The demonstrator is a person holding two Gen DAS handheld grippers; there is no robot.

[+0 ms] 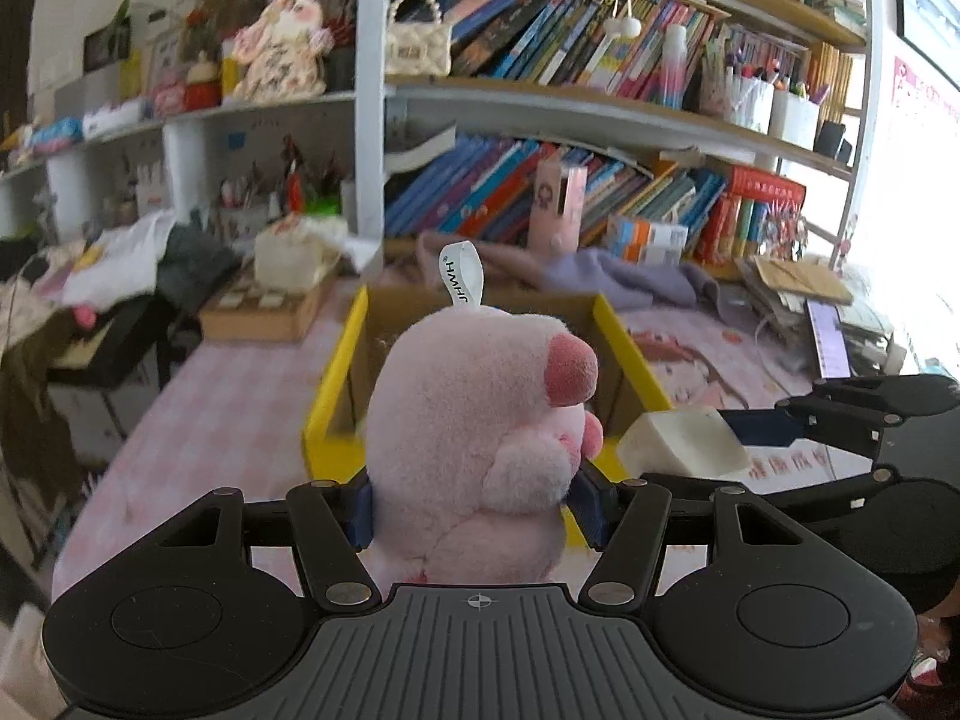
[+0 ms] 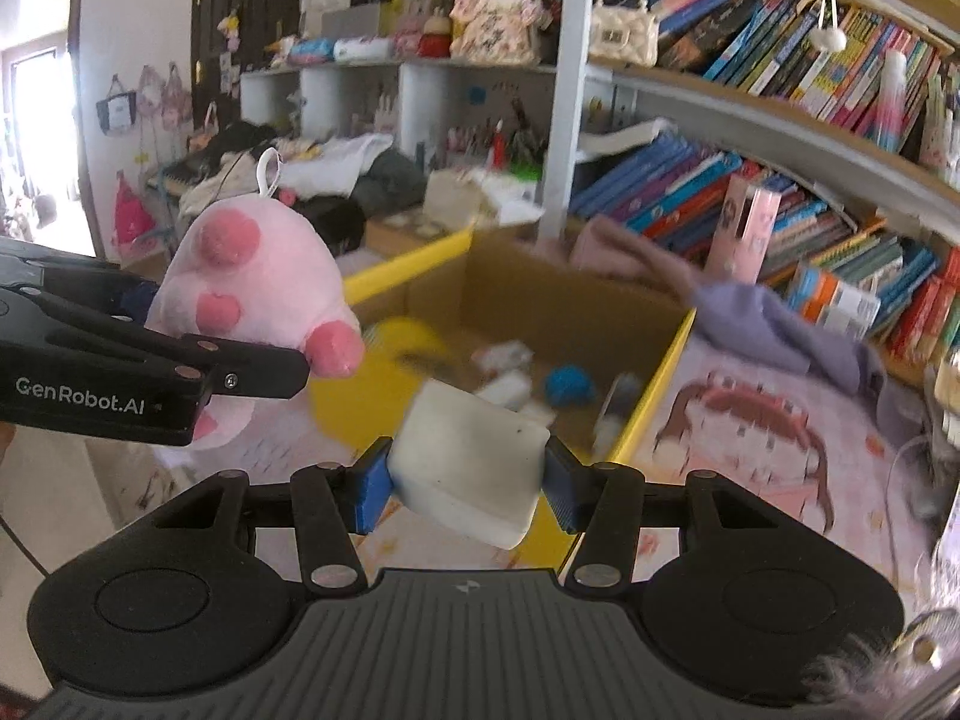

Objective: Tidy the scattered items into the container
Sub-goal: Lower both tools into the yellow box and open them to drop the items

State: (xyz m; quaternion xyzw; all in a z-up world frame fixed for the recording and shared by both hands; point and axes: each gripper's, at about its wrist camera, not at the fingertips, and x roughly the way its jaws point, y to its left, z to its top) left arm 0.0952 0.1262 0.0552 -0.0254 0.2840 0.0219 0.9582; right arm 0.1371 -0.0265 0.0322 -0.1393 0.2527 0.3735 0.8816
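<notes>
- Pink plush toy [image 1: 474, 438] sits upright betw. the blue pads of the left gripper [image 1: 474, 504], white hang loop [image 1: 461, 273] sticking up on top; in the right wrist view same toy [image 2: 258, 294] hangs off to the left, clear of the table.
- White block [image 2: 471, 462], tilted, is pinched betw. the right gripper [image 2: 471, 483] pads; from the left wrist view it shows just to the right of the plush [image 1: 681, 441].
- Cardboard box w/ yellow flaps [image 2: 654, 384] lies straight ahead of & below both grippers, open top.
- Inside box: a blue ball-like thing [image 2: 569, 385], some white bits [image 2: 507, 360], yellow item [image 2: 408, 333] – blurred, can't tell exactly what they are.
- Box's near yellow flap [image 1: 333, 396] stands betw. the left gripper & box interior.
- Past the box: lilac cloth [image 2: 774, 330] heaped on the pink patterned table cover [image 2: 750, 420], then bookshelf [image 1: 600, 114] packed w/ books.
- Left of left gripper, farther back: wooden tray [image 1: 264, 306], clothes pile [image 1: 150, 264].
- Left gripper: jaws part-open, closed onto the plush sides, holding it.
- Right gripper: jaws narrower, clamped on the white block.
</notes>
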